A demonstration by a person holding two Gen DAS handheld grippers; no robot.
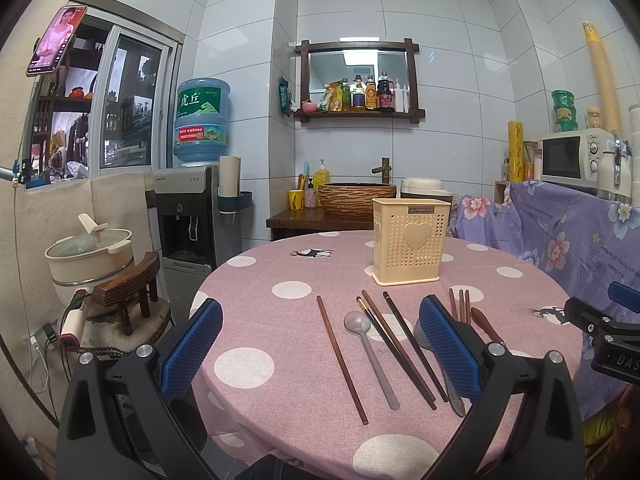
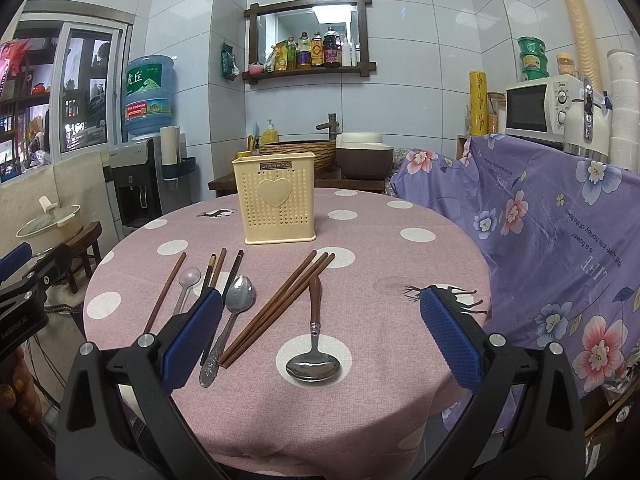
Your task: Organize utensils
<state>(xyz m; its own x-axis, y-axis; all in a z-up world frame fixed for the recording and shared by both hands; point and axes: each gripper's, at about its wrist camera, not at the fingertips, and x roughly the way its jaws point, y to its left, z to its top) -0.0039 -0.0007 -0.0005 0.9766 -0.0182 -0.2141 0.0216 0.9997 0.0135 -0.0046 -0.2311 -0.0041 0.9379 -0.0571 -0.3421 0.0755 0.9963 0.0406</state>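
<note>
Utensils lie loose on pink dotted counter (image 2: 400,200), nothing in cream holder (image 2: 274,198) visible, it stands upright at 12 o'clock. Left claw (image 1: 320,344) wide, empty, above chopsticks (image 1: 342,360) & grey spoon (image 1: 370,354). Right claw (image 2: 320,338) wide, empty; ladle (image 2: 313,344) btwn its fingers, chopstick trio (image 2: 276,308) at 10 o'clock.

Left view — the gripper's right finger (image 1: 450,354) hides the metal spoon's (image 1: 456,398) bowl.
</note>
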